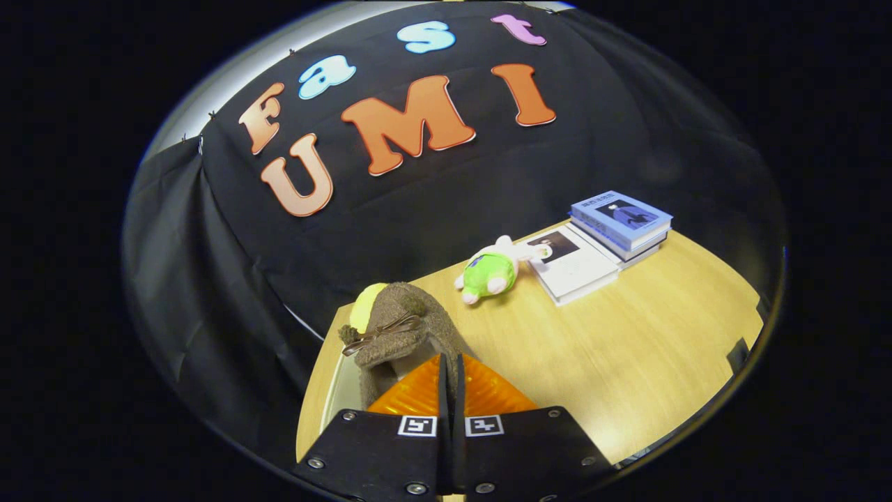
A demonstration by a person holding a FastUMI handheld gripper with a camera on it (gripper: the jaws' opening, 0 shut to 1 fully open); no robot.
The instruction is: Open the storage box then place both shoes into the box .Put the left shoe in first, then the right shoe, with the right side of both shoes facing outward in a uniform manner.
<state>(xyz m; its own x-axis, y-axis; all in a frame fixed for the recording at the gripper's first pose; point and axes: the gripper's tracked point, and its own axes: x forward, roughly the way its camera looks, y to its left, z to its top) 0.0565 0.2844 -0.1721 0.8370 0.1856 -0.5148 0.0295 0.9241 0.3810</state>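
1. The gripper (451, 369) has its two orange fingers (411, 394) pressed close together, with only a thin dark slit between them.
2. A brown fuzzy shoe (401, 331) with a small bow on top sits right at the fingertips. It appears to be pinched by its rim between them, though the contact itself is hidden behind the fingers, so I cannot tell for sure.
3. The shoe is tilted, its opening toward the fingers and its toe pointing away toward the black cloth wall.
4. Just behind the shoe a yellowish rounded thing (366, 310) peeks out; what it is cannot be made out.
5. Below the shoe, beside the left finger, a pale edge of the storage box (341, 390) shows at the tabletop's near corner.
6. The wooden tabletop (627, 348) stretches beyond the fingers.
7. Further on lies a green and white plush toy (491, 273), touching an open white book (575, 265).
8. A stack of blue books (622, 222) rests on the far part of that white book.
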